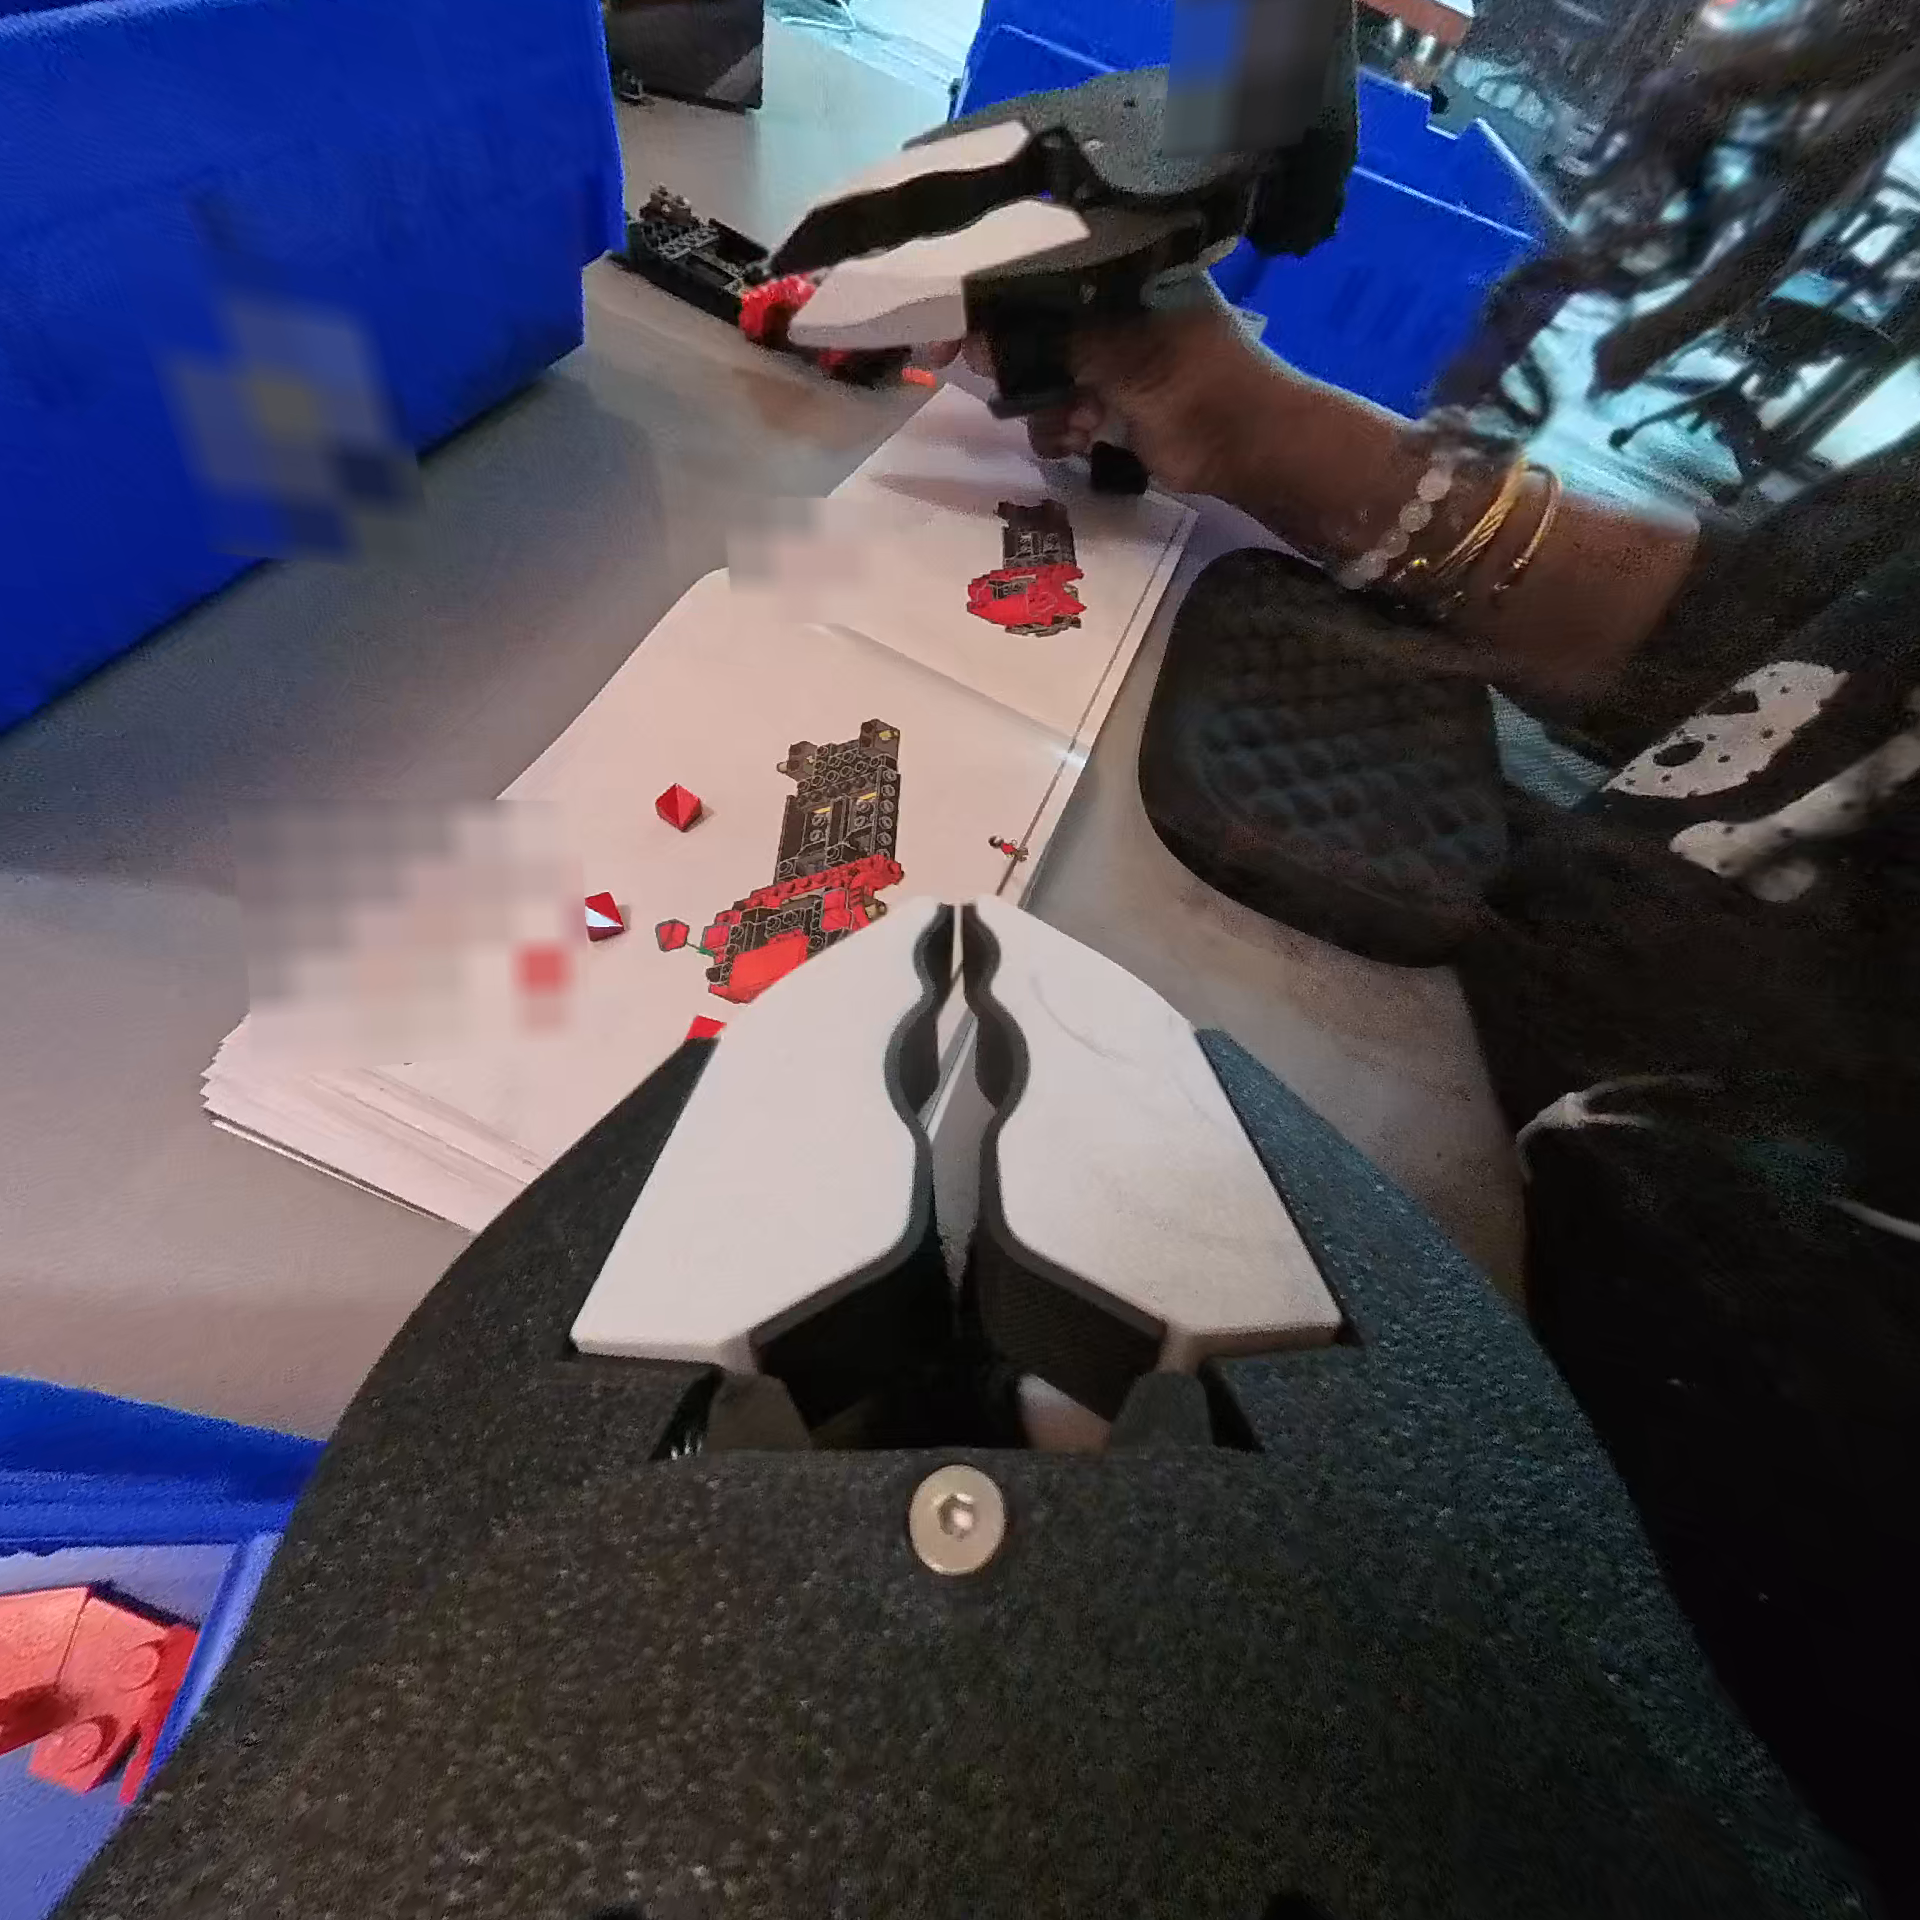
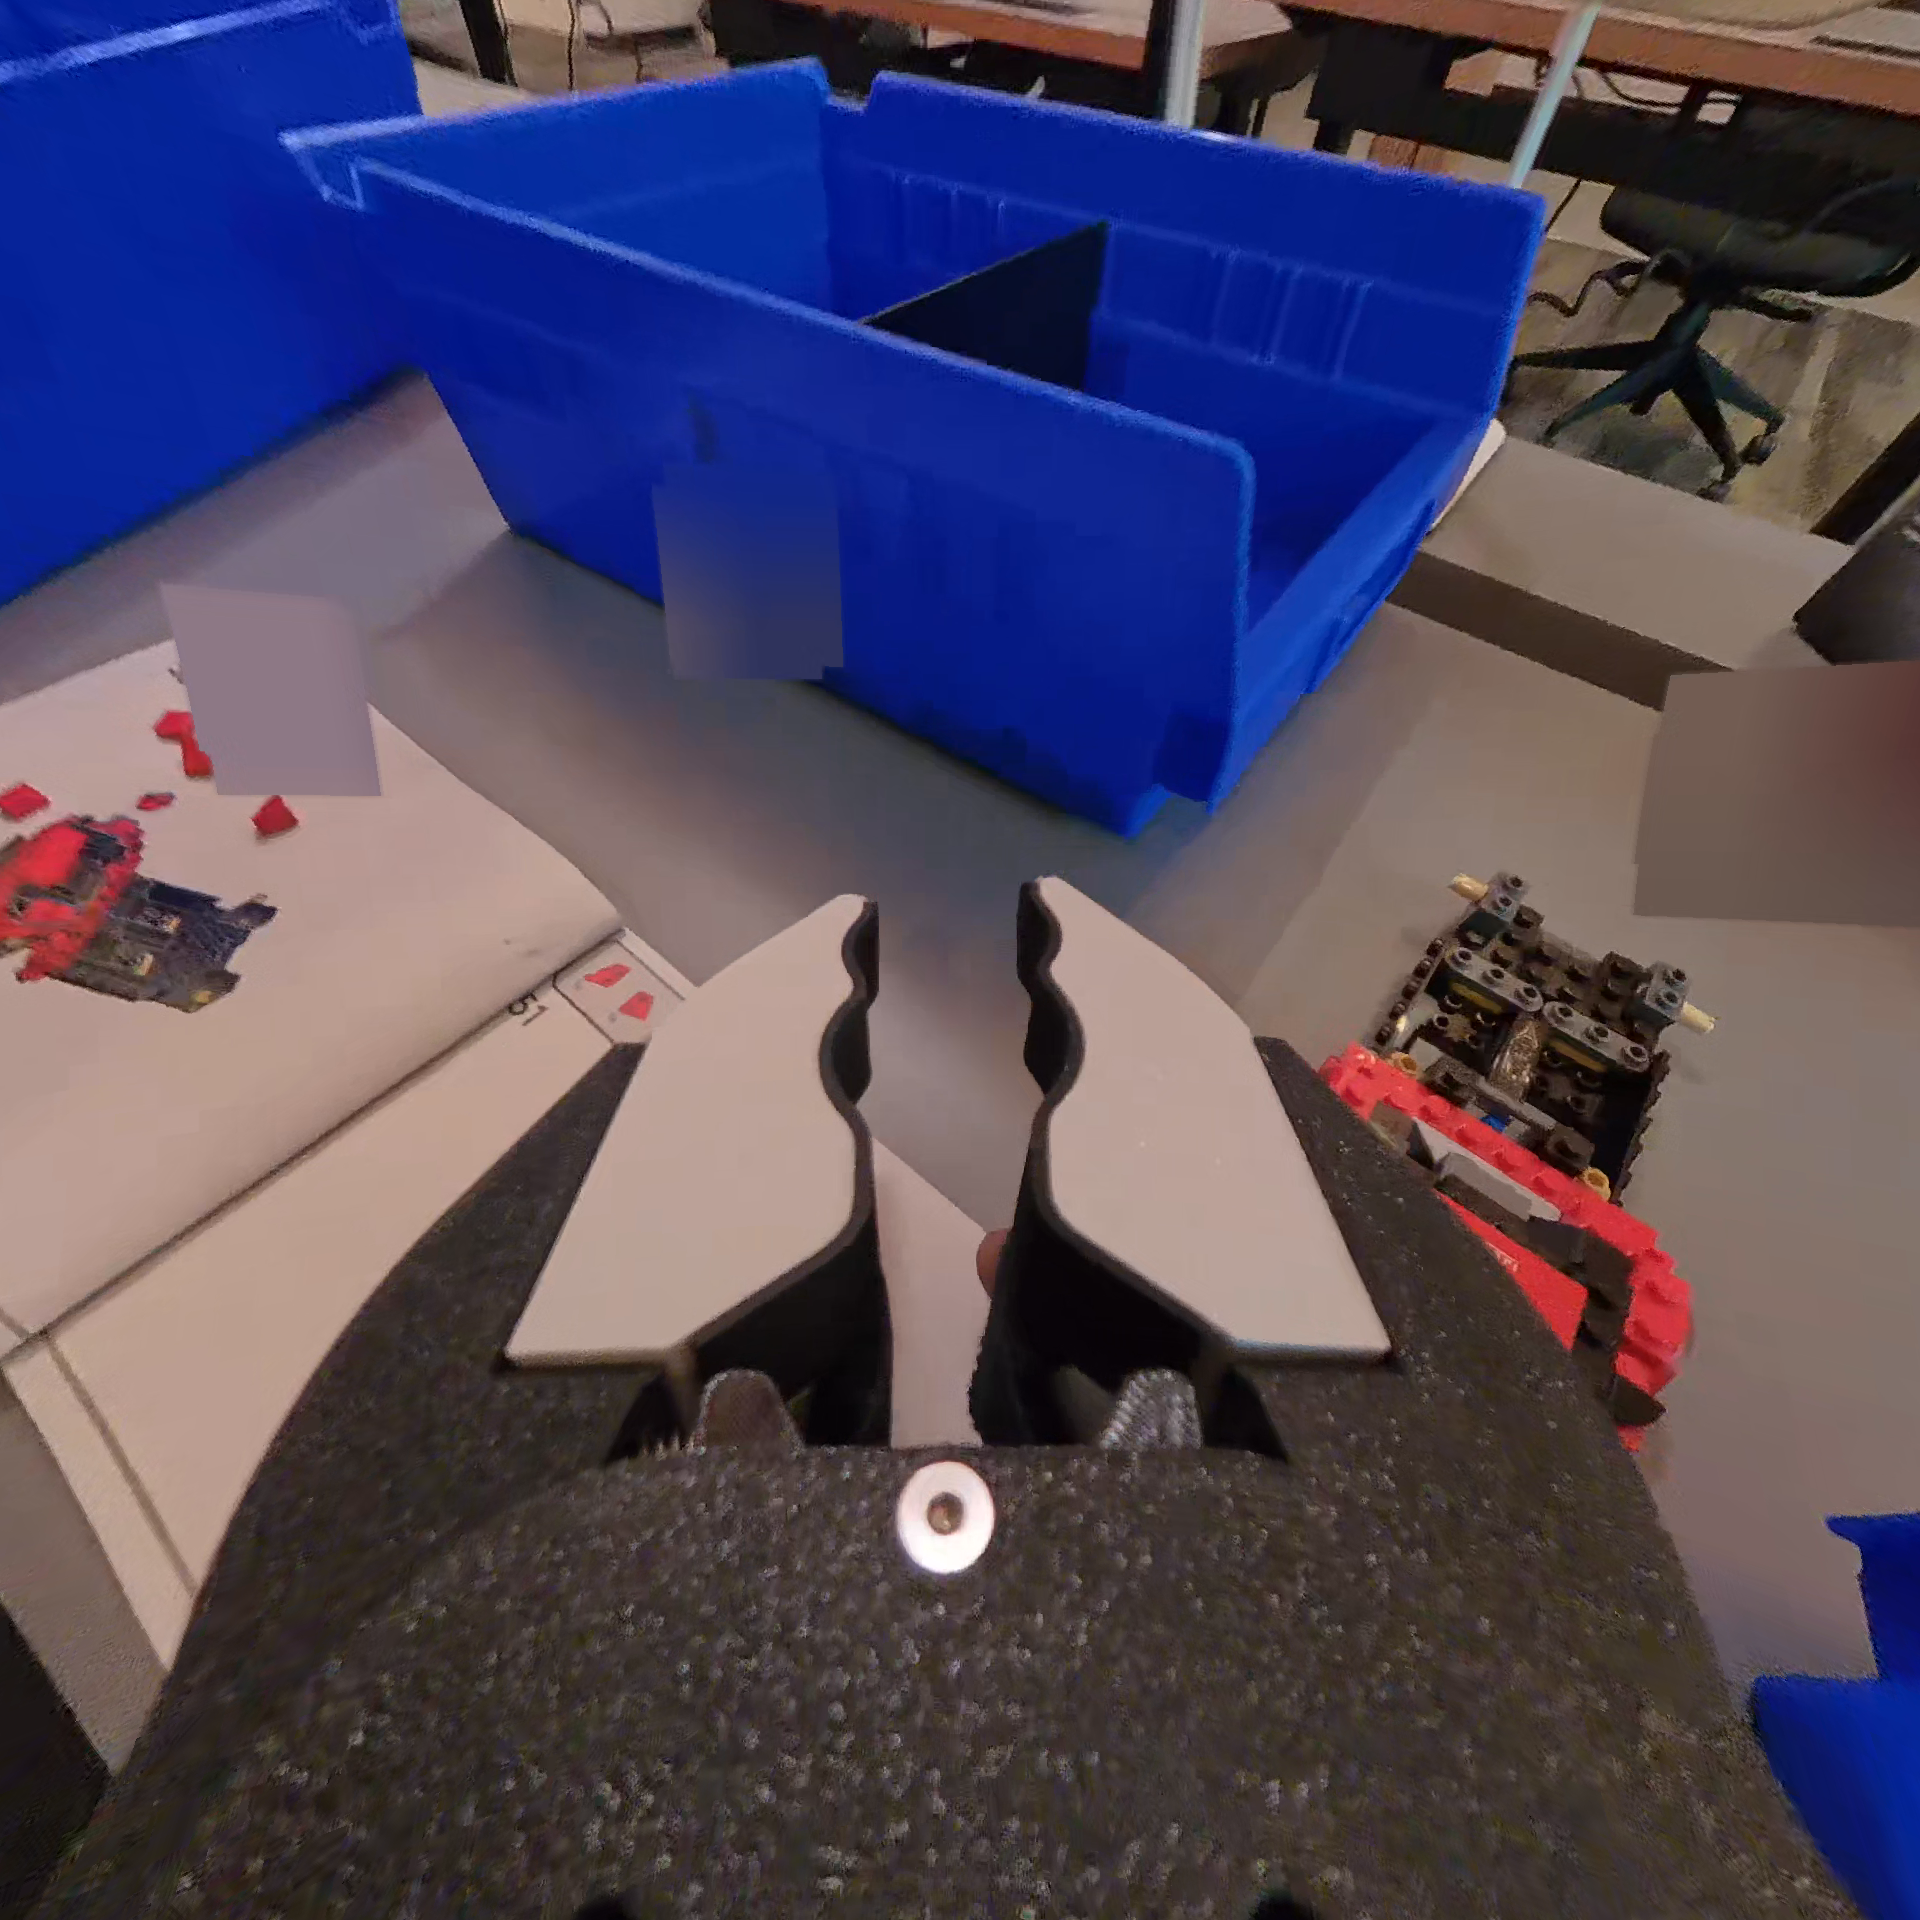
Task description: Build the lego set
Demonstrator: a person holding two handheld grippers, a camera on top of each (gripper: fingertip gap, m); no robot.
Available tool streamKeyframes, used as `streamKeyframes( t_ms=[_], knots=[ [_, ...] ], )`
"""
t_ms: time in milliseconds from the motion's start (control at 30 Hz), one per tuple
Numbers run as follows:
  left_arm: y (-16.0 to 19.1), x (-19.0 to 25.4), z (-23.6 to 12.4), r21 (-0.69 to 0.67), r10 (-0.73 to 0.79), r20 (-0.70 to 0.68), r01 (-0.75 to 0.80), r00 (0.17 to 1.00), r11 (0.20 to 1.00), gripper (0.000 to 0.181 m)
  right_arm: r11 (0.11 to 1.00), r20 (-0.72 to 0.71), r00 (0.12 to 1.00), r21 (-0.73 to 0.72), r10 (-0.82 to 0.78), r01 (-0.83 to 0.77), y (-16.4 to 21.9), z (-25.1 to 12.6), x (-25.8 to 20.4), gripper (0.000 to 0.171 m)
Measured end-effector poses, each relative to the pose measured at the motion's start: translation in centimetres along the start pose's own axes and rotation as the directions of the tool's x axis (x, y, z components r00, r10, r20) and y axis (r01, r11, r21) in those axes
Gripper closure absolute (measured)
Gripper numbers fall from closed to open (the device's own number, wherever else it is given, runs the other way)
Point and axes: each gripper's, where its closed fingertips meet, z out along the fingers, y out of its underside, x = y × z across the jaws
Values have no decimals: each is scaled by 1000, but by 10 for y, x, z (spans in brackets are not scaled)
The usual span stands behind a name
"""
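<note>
Table: a grey table (image 2: pixel 1039 862) holds everything.
Blue bins: a big blue bin (image 2: pixel 935 499) with a dark divider inside stands past the right claw. Another blue bin (image 1: pixel 260 260) stands on the far left in the left wrist view. A third bin (image 1: pixel 114 1621) at the bottom left corner there holds red pieces.
Booklet: an open instruction booklet (image 1: pixel 727 831) lies flat on the table, with pictures of the model on its pages. Two small loose red bricks (image 1: pixel 678 806) lie on the page.
Black pad: a black padded rest (image 1: pixel 1320 748) lies just beside the booklet, under the person's wrist.
Lego model: the black and red lego model (image 2: pixel 1538 1132) sits on the table, just to the right of the right claw. It is not between the fingers. In the left wrist view the model (image 1: pixel 717 265) is far off, past the booklet.
Left claw: the left gripper (image 1: pixel 958 920) has its tips pressed together with nothing seen in them. It hangs over the near edge of the booklet.
Right claw: the right gripper (image 2: pixel 945 914) has a clear gap between its fingers and holds nothing. A hand (image 1: pixel 1174 416) holds it.
</note>
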Motion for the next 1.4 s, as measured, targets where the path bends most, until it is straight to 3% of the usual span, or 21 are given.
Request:
streamKeyframes(
  t_ms=[300,700,1400],
  knots=[
    [5,4,1,-15,14,-19,-14,1000,1000,181,979,1,984,-106,-176,176,13,11,-14,146],
    [11,3,5,-58,5,-14,-5,1000,998,181,996,2,998,-58,-70,70,6,7,-6,146],
    [17,3,9,-104,3,-16,-4,1000,995,181,998,23,999,-58,-35,37,7,6,-5,146]
  ],
)
